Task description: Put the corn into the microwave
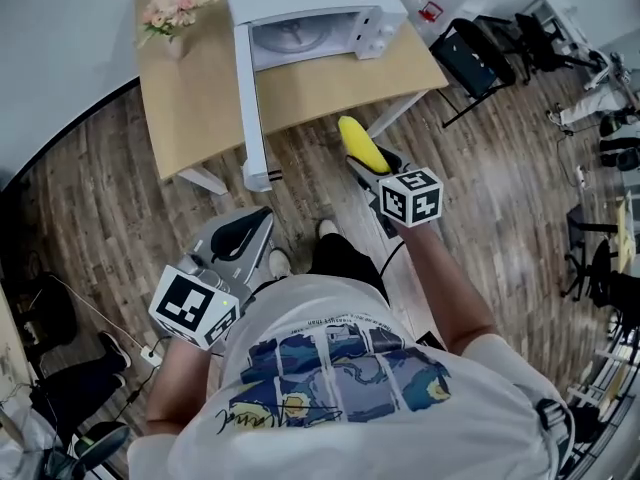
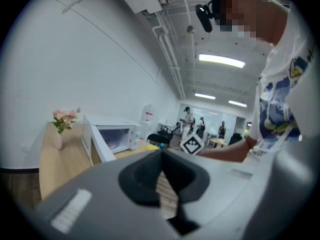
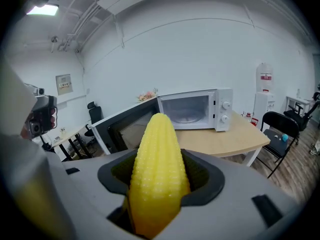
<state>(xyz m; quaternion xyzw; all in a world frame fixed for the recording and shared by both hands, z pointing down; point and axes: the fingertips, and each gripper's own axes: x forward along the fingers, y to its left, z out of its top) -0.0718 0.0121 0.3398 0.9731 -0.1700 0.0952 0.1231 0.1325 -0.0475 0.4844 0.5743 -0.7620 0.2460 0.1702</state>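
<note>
Our right claw (image 3: 160, 184) grips the yellow corn cob (image 3: 158, 144), aimed at the open white microwave (image 3: 192, 109). Our left claw (image 2: 161, 176) is closed, empty; unneeded.

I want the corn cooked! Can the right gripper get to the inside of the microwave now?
Probably yes. The microwave has its door wide open, and nothing lies between its cavity and the right gripper, shut on the corn. It only has to move forward over the table.
</note>
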